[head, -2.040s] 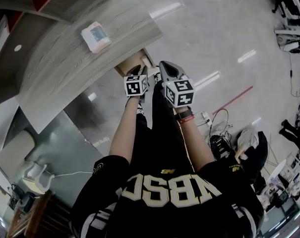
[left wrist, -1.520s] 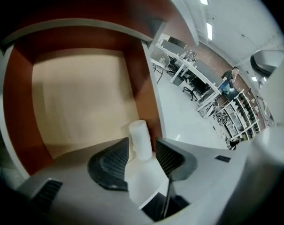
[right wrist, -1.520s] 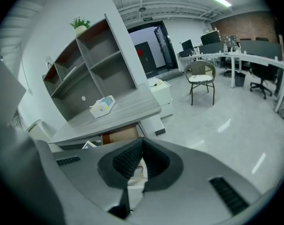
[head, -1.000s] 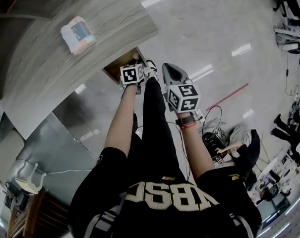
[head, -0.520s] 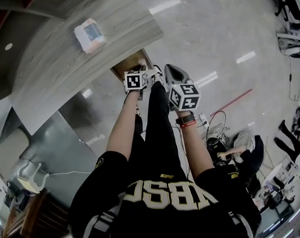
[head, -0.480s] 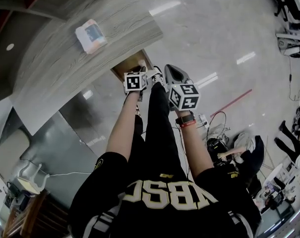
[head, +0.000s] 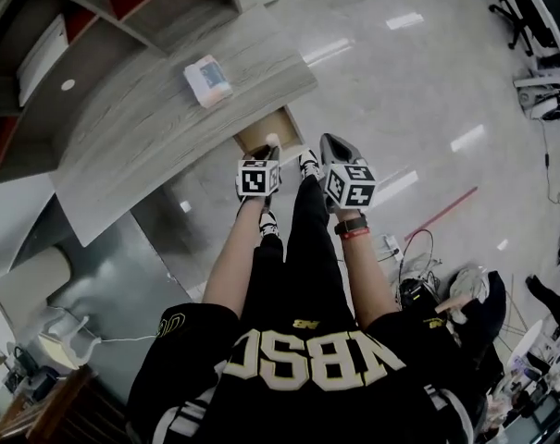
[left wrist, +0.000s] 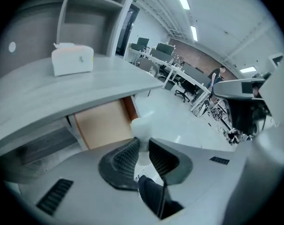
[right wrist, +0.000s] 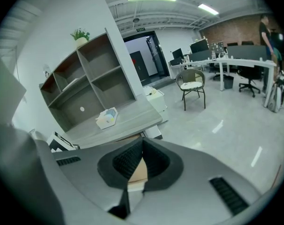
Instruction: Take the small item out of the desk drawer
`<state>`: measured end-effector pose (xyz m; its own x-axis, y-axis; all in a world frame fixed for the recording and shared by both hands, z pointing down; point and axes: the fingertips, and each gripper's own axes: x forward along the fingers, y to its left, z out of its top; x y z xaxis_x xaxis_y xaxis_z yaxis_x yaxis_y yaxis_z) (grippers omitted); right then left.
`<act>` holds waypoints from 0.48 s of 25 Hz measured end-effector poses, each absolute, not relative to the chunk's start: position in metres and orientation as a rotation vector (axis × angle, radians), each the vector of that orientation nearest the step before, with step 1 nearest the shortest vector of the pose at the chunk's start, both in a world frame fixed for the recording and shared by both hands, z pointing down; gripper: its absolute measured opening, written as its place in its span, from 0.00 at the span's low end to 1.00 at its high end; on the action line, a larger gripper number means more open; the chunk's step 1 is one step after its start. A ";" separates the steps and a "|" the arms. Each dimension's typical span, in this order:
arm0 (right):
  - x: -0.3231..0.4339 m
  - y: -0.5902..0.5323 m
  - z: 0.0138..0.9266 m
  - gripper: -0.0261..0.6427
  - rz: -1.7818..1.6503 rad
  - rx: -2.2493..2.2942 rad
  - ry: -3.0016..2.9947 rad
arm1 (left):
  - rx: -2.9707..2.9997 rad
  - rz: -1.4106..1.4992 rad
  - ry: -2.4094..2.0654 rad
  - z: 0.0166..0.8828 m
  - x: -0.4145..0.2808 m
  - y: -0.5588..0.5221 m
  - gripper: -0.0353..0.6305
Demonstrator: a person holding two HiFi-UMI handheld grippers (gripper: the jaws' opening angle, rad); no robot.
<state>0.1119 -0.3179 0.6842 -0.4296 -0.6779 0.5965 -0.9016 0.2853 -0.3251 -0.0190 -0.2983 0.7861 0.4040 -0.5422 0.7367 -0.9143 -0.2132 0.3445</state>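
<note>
The grey desk (head: 168,128) has its drawer (head: 268,129) pulled open, showing a tan wooden inside (left wrist: 104,123). My left gripper (left wrist: 143,139) is held in front of and above the drawer. Its jaws have just been closing, and they now pinch a small white item (left wrist: 142,128) that sticks up past the pads. In the head view the left gripper (head: 260,155) is beside the right gripper (head: 335,148), both over the floor just off the desk's edge. The right gripper (right wrist: 142,140) has its fingertips together with nothing between them.
A tissue box (head: 208,80) sits on the desk top. Open shelving (right wrist: 90,83) stands behind the desk. Glossy floor (head: 400,81) spreads to the right, with a chair (right wrist: 192,86), office desks and cables farther off. The person's legs and shoe (head: 307,165) are below the grippers.
The left gripper has lifted and drawn back from the open drawer toward the person. The right gripper rose a little beside it. The head view has shifted, so the desk sits lower in it.
</note>
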 end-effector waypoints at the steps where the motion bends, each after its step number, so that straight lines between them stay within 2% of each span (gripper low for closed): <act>1: 0.108 -0.317 0.677 0.05 0.897 1.439 -2.222 | 1.897 0.597 -1.254 0.777 -0.022 -0.296 0.18; 12: 0.075 -0.301 0.622 0.05 0.743 1.429 -2.316 | 2.025 0.476 -1.391 0.666 -0.066 -0.273 0.18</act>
